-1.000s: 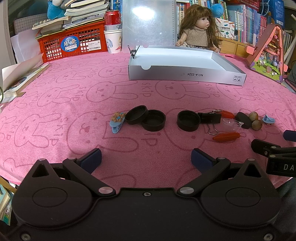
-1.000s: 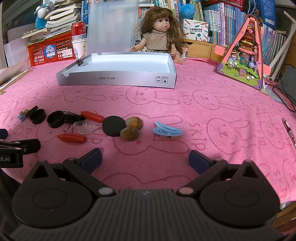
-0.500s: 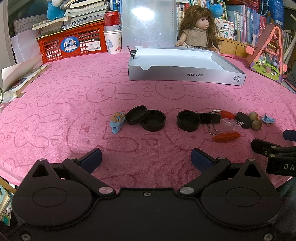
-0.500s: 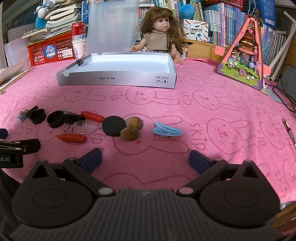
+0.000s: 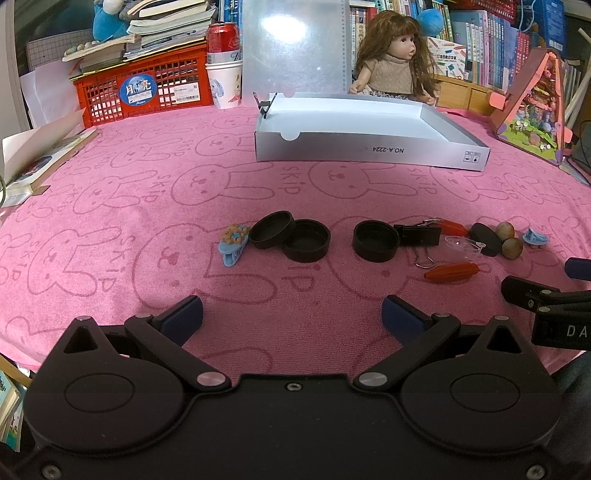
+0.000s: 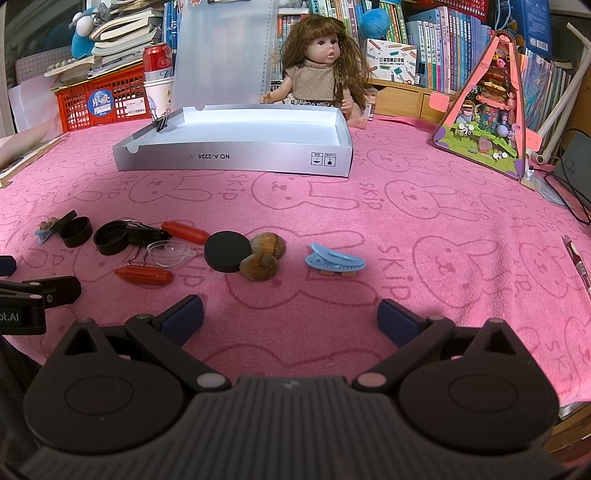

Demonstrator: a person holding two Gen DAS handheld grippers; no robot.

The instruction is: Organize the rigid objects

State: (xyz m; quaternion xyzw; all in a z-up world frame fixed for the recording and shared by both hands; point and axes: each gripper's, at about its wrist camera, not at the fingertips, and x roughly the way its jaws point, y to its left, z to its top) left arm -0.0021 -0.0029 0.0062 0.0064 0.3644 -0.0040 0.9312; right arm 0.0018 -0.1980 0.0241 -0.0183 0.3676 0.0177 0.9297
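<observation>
- A pink towel printed with rabbit outlines and the word SKIP covers the table.
- At the back stand a red crate stacked with books, a red can, a paper cup, a doll, a triangular toy house and shelves of books.
- One shallow silver box lies open on the towel, well apart from the small things; a binder clip grips its left wall.
- Small things lie in a loose row near the grippers: three black open caps, one flat black disc, two brown nuts, two red capsule-shaped pieces, one clear little cup, one black binder clip.
- Two blue hair clips: a plain one at the right end, and one at the left end bearing what may be tiny bears.
- Left gripper: jaws spread wide, holding nothing, low over the towel.
- Right gripper: jaws likewise wide apart and empty.
</observation>
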